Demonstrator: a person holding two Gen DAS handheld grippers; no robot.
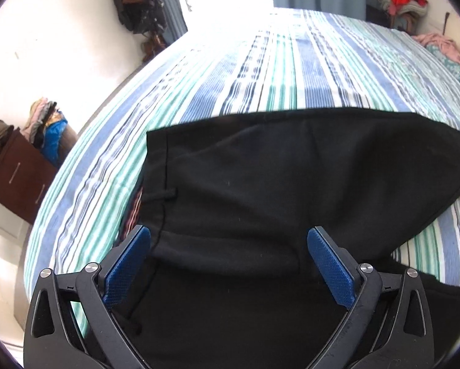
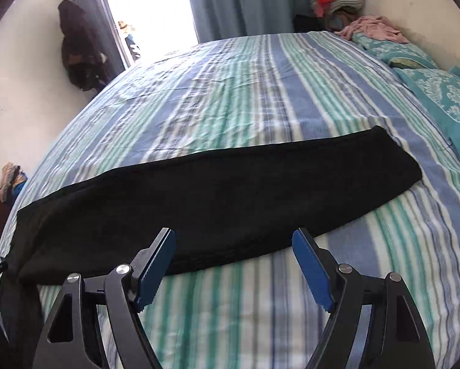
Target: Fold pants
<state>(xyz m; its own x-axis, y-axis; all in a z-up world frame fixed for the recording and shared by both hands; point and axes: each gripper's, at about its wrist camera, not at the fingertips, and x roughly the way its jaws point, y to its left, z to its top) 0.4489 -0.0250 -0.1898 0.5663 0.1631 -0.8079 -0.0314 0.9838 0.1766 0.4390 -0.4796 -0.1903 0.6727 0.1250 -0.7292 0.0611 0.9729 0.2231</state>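
Black pants [image 1: 260, 169] lie flat across a striped blue, green and white bed sheet [image 1: 260, 70]. In the left wrist view the waistband end with a belt loop [image 1: 168, 195] sits at the left. My left gripper [image 1: 229, 231] hovers over that end with its blue pads wide apart and nothing pinched. In the right wrist view the pants [image 2: 217, 190] stretch as a long, doubled strip from lower left to the hem at the right. My right gripper [image 2: 233, 233] stands open over the strip's near edge, with its pads clear of the cloth.
A brown drawer unit [image 1: 17, 172] topped with piled clothes stands left of the bed. Dark garments [image 2: 79, 52] hang on the wall by the bright doorway. Teal pillows [image 2: 439, 98], a pink cloth [image 2: 371, 27] and a clothes heap [image 2: 337, 0] occupy the far right corner.
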